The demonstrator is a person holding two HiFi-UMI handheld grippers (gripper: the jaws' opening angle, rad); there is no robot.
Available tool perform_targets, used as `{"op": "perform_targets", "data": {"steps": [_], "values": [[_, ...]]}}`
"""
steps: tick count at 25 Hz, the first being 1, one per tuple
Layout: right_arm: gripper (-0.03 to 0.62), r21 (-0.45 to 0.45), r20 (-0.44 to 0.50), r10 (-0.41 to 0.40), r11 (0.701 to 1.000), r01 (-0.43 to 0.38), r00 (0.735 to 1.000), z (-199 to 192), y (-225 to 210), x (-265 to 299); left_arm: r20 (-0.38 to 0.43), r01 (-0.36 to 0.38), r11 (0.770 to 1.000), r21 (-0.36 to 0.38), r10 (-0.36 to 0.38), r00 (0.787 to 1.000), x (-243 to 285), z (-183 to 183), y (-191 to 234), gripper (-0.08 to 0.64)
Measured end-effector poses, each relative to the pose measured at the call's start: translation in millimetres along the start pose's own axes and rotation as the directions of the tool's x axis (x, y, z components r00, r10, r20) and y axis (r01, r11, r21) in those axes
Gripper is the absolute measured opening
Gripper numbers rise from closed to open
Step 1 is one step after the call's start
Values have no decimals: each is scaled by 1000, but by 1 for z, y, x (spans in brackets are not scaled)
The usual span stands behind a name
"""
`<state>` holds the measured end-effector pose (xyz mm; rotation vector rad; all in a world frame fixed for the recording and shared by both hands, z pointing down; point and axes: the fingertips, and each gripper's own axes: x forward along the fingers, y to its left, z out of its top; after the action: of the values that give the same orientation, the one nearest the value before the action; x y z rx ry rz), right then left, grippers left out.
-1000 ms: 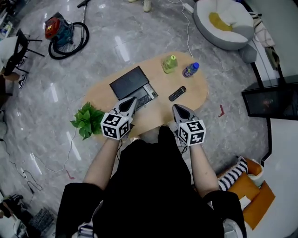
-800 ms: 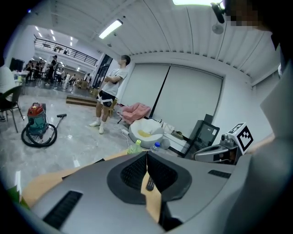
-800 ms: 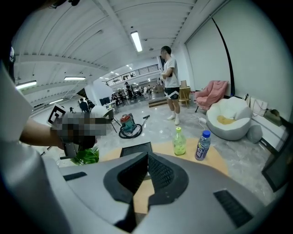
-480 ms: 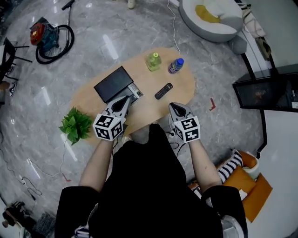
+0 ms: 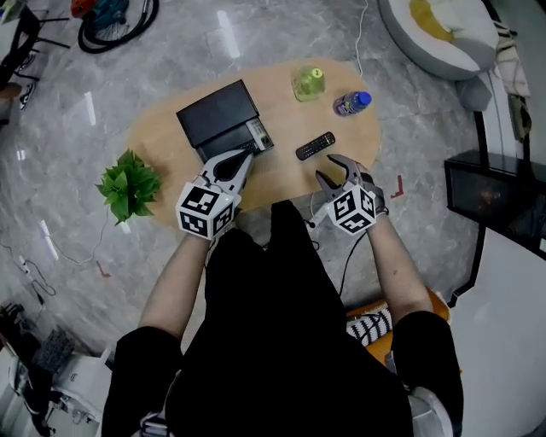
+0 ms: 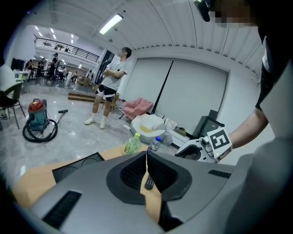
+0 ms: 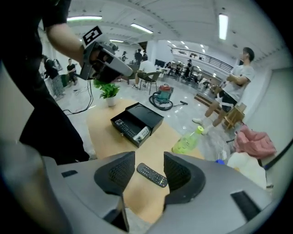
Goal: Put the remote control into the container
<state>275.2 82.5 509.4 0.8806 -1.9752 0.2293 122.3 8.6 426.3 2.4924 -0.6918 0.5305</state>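
Note:
A black remote control (image 5: pixel 315 146) lies on the oval wooden table (image 5: pixel 166 136), right of a black box container (image 5: pixel 217 115) whose drawer (image 5: pixel 258 136) stands pulled out. My right gripper (image 5: pixel 331 169) hovers just short of the remote, its jaws opening, with nothing between the pads. In the right gripper view the remote (image 7: pixel 152 175) lies on the table beyond the gap of the right gripper (image 7: pixel 149 161), and the container (image 7: pixel 137 120) is further left. My left gripper (image 5: pixel 248 154) is shut and empty, near the container's drawer; the left gripper (image 6: pixel 146 156) shows closed jaws.
A green bottle (image 5: pixel 309 83) and a purple bottle (image 5: pixel 351 103) stand at the table's far edge. A potted plant (image 5: pixel 128 183) sits on the floor to the left. A vacuum cleaner (image 5: pixel 115 17) and a beanbag (image 5: pixel 439 34) are beyond. A person (image 6: pixel 110 87) stands in the background.
My right gripper's jaws have gone from shut to open and it has moved nearer the remote. The left gripper stays shut near the container.

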Motion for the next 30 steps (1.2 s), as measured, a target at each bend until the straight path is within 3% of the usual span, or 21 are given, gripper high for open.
{"op": "perform_targets", "data": {"steps": [3, 9, 11, 15, 19, 24, 28, 30], "values": [[211, -121, -38, 77, 989, -81, 996, -11, 2, 25, -17, -44, 999, -20, 44, 999, 3, -18, 12, 8], [219, -270, -115, 161, 944, -187, 980, -30, -3, 72, -32, -118, 989, -91, 116, 993, 6, -49, 30, 9], [219, -329, -152, 191, 915, -232, 970, -39, 0, 87, -40, -148, 982, -115, 144, 989, 4, -58, 36, 8], [265, -442, -287, 259, 819, -367, 922, -69, 8, 113, -56, -198, 965, -170, 191, 980, -2, -73, 42, 9], [293, -486, -384, 270, 754, -442, 883, -92, 6, 143, -76, -252, 946, -204, 242, 967, -10, -89, 51, 9], [294, -480, -441, 269, 735, -478, 856, -111, 5, 174, -94, -290, 925, -244, 275, 957, -19, -106, 56, 9], [293, -531, -493, 265, 663, -528, 829, -127, 12, 193, -122, -304, 919, -250, 282, 952, -21, -118, 53, 9], [293, -528, -517, 271, 645, -552, 812, -134, 17, 200, -135, -307, 922, -237, 282, 950, -19, -122, 51, 9]]}}
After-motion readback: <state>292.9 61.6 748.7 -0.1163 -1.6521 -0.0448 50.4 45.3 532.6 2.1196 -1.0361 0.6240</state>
